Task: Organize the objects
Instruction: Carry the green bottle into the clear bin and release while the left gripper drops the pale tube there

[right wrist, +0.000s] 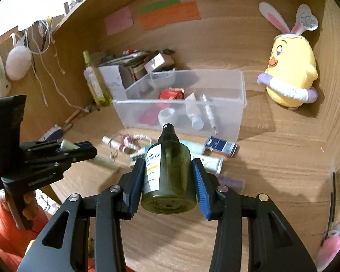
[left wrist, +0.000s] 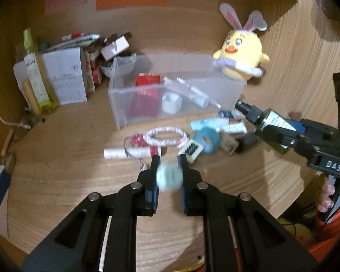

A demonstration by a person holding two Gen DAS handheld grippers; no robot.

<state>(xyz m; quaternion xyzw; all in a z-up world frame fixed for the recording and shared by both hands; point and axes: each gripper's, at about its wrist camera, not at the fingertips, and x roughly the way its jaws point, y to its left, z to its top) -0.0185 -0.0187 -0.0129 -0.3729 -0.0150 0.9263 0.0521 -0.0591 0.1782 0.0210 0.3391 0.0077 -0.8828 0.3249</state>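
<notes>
Now, left tool [left wrist: 168, 161] clamping pale round object [left wrist: 169, 178]; right tool [right wrist: 166, 165] gripping green spray bottle [right wrist: 170, 176]

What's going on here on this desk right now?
A person is tidying small items into a clear plastic bin on a wooden desk, with a gripper in each hand. The right gripper is shut on a dark green spray bottle, held in front of the bin. The left gripper is shut on a small pale blue item, too blurred to identify. More small items, including a beaded bracelet, lie loose before the bin.
</notes>
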